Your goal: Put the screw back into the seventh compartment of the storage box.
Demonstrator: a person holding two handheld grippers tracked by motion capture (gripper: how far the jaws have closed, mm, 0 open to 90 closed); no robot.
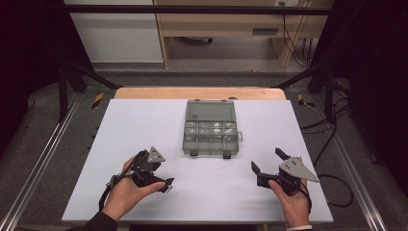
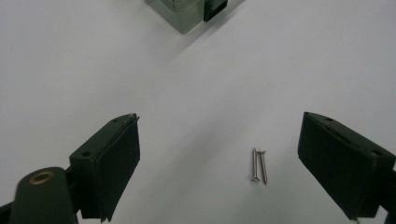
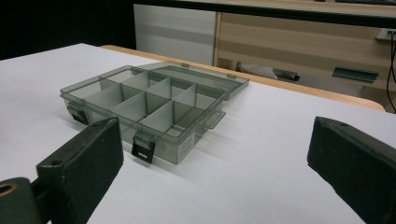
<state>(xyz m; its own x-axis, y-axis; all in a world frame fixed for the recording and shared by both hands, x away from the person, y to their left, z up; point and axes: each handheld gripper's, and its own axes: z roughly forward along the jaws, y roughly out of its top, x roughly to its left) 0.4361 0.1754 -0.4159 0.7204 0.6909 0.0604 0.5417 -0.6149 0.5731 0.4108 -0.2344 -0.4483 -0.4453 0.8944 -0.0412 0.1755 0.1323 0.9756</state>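
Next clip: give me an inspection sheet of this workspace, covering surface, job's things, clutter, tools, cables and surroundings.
Surface: white table top, wooden edge along the far side.
Job's things: two small screws lying side by side on the table between the left tool's jaws, untouched; grey see-through compartment box, lid folded open flat behind it, black latches on the near side.
Clutter: nothing seen.
Tools: left tool open, low over the screws; right tool open, empty, facing the box.
Cables: one trails from each tool; more lie on the floor at the right.
Surroundings: black frame, metal rails either side, wooden furniture behind.
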